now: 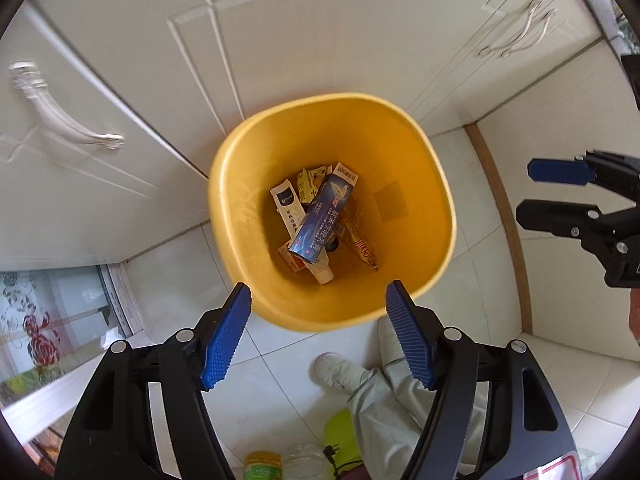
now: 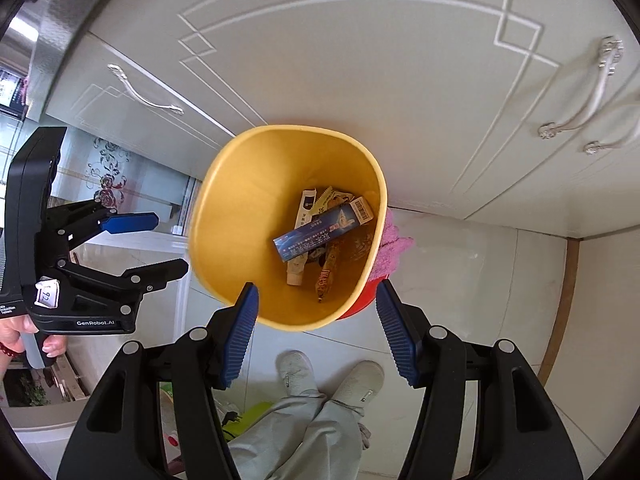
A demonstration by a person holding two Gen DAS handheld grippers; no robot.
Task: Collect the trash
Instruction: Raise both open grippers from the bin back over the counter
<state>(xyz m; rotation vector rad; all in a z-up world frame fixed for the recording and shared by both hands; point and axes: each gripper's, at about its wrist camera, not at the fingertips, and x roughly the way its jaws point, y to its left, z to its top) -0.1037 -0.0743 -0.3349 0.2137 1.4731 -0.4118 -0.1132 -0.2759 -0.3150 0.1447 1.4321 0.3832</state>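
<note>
Blue carton [image 1: 323, 216] and wrappers lie at the bottom of the yellow bin [image 1: 240, 168] on the floor by the cabinet; left tool [image 1: 318, 330] and right tool [image 2: 316, 330] spread, empty (lift clear of the rim before seeking more trash).

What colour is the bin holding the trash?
Yellow-orange bin, inside and at the rim; clearest in the left wrist view.

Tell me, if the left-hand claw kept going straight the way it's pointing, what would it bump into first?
Probably the near rim of the yellow bin below the open left gripper, or the blue box inside; depth is unclear.
</note>
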